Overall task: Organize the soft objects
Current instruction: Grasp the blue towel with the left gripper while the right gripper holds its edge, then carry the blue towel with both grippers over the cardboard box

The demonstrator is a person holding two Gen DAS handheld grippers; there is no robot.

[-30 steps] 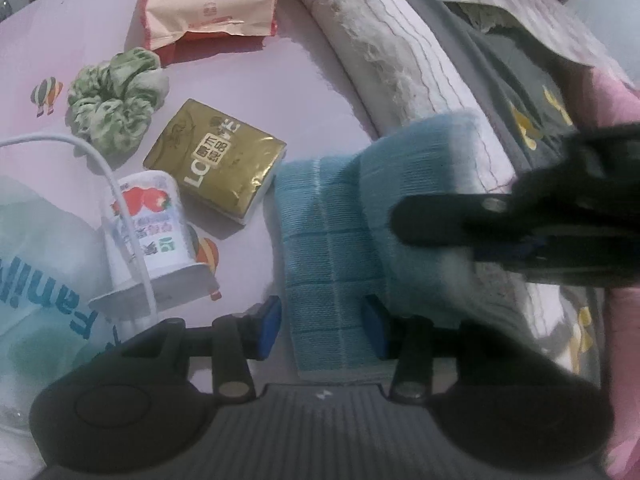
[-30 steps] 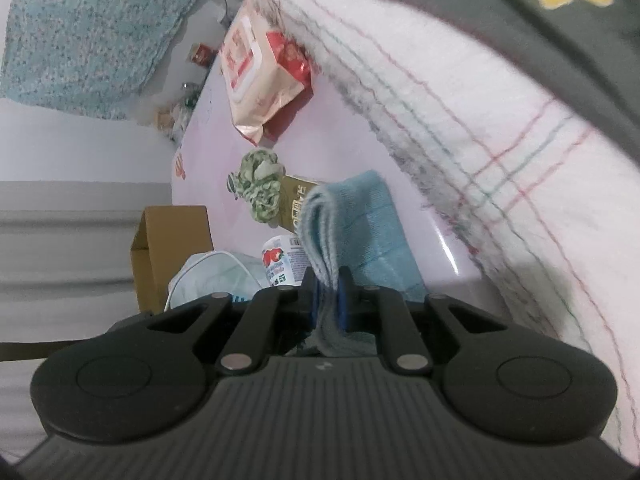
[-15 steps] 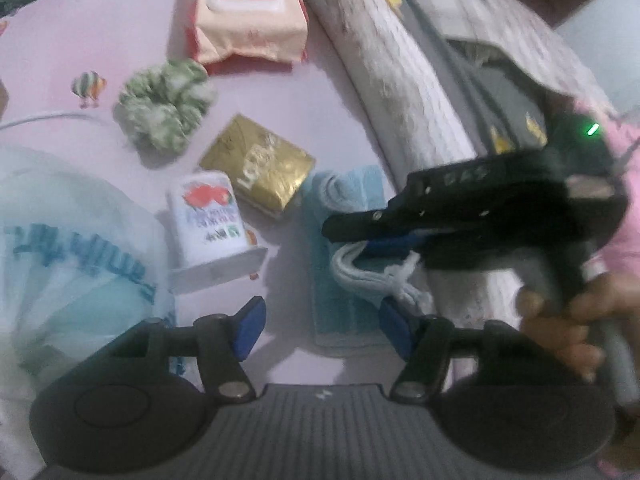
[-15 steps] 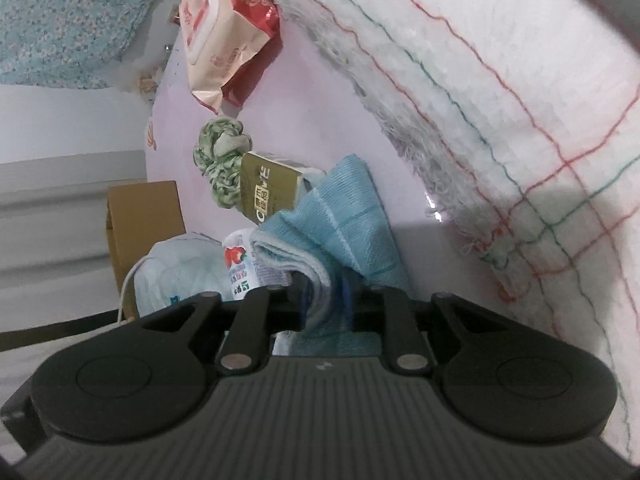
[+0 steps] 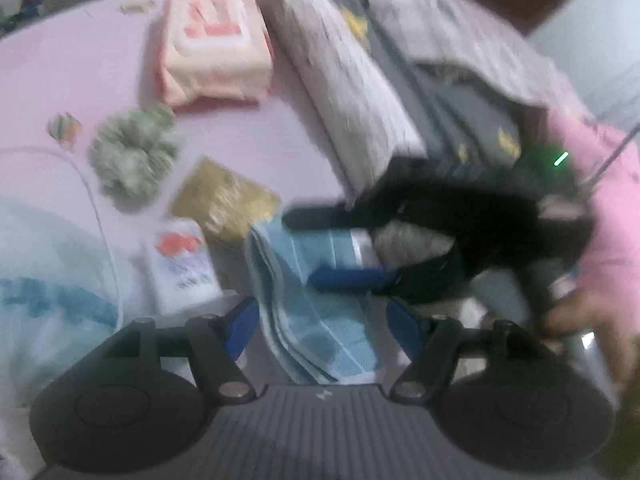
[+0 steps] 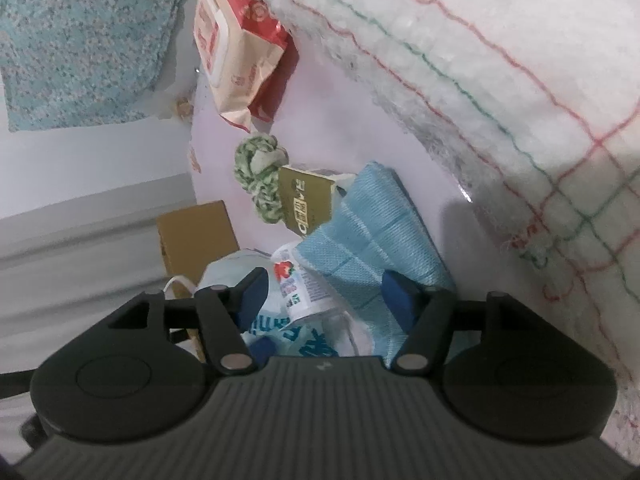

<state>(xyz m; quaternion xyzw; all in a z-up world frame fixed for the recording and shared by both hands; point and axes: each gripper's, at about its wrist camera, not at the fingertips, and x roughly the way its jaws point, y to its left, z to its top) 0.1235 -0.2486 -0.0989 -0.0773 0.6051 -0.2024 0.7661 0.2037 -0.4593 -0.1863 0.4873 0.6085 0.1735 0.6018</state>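
Observation:
A folded light-blue towel (image 5: 316, 304) lies on the pink surface (image 5: 80, 72), next to a white plaid blanket (image 5: 340, 80). In the blurred left wrist view my left gripper (image 5: 324, 326) hangs just above the towel's near end. Its jaws are opening and its pads are clear of the cloth. My right gripper (image 5: 332, 246) reaches in from the right over the towel. In the right wrist view the towel (image 6: 372, 232) lies flat ahead. The right gripper (image 6: 324, 294) has its jaws opening wide, and neither pad presses on the cloth.
A green scrunchie (image 5: 134, 152), a gold packet (image 5: 224, 200), a yogurt cup (image 5: 184, 264) and a wet-wipes pack (image 5: 216, 48) lie to the left of the towel. A plastic bag (image 5: 40, 280) and a white cable (image 5: 100, 216) are at the near left. A cardboard box (image 6: 196, 240) stands beyond the edge.
The right gripper, shut on the towel's folded edge before, has spread its jaws and let the towel down flat. The left gripper's jaws have widened and it has risen a little.

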